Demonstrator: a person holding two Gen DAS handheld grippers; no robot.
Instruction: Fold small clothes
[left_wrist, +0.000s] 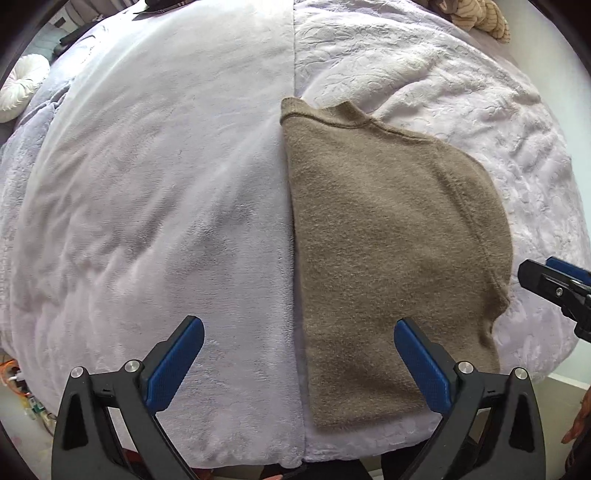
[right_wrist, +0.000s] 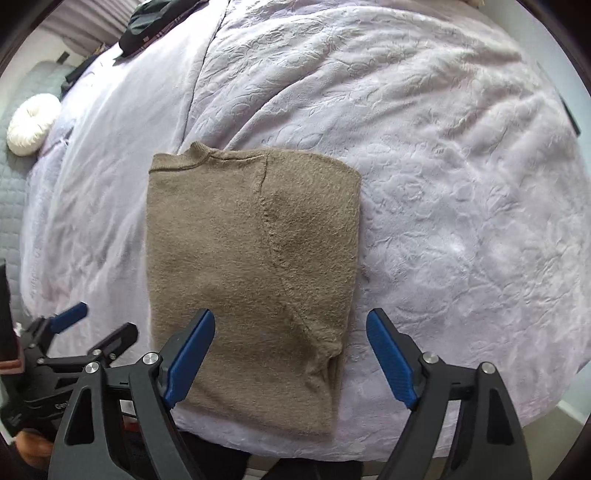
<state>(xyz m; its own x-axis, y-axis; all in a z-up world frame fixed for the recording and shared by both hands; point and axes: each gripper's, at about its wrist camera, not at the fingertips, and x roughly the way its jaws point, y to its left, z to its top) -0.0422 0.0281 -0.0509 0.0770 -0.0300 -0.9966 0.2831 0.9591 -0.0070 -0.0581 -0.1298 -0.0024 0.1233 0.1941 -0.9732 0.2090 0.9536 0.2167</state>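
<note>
A brown knit sweater (left_wrist: 388, 236) lies folded into a tall, flat rectangle on the lavender blanket (left_wrist: 147, 184), its neckline at the far end. In the left wrist view my left gripper (left_wrist: 298, 323) hangs open above the sweater's near left edge, with nothing between its blue pads. In the right wrist view the sweater (right_wrist: 251, 258) lies just ahead. My right gripper (right_wrist: 291, 314) stands open over its near right part, not touching it. The left gripper (right_wrist: 106, 317) shows at the lower left of that view. The right gripper (left_wrist: 539, 267) pokes in at the right edge of the left wrist view.
A white round cushion (right_wrist: 33, 123) sits at the far left beside a grey quilted cover (right_wrist: 22, 177). Dark clothes (right_wrist: 155, 26) lie at the bed's far end. A tan striped garment (left_wrist: 480, 18) is at the top right. The bed's near edge runs below the sweater.
</note>
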